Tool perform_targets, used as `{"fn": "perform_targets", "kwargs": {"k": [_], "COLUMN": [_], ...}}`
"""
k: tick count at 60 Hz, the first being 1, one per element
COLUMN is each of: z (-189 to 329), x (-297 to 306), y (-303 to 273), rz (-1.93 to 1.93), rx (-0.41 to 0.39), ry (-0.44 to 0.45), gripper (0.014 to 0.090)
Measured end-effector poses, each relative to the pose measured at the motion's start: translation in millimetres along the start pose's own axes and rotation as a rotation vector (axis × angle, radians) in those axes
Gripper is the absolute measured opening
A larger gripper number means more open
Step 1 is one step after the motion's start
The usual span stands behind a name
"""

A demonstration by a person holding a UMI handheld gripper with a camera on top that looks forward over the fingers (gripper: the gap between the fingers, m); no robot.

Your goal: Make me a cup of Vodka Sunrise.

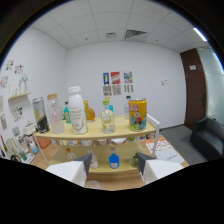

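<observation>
Wooden shelf (95, 134), gripper view: we see a white bottle (76, 110), a clear bottle (107, 117) and a yellow can (137, 114) standing beyond the gripper (114, 164), its fingers spread and empty. Which one holds vodka we cannot read. No cup shows; the mixing seems unstarted.

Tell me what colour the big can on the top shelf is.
Mostly yellow, with red and blue print: the can, in the gripper view.
</observation>
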Motion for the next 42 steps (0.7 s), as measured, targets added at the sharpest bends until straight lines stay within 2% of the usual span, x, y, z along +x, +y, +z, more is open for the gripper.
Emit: {"fn": "perform_targets", "kwargs": {"k": [15,28,32,35,42], "z": [49,100,113,122,128], "x": [49,69,71,73,72], "y": [-75,-99,-99,-97,-96], "rz": [-0.032,-0.055,-0.047,-0.044,-0.051], "rx": [0.095,0.092,0.075,0.064,0.050], "ry": [0.041,0.025,0.010,0.002,-0.029], "gripper": [0.0850,0.0842,0.0802,0.0742,0.0539]}}
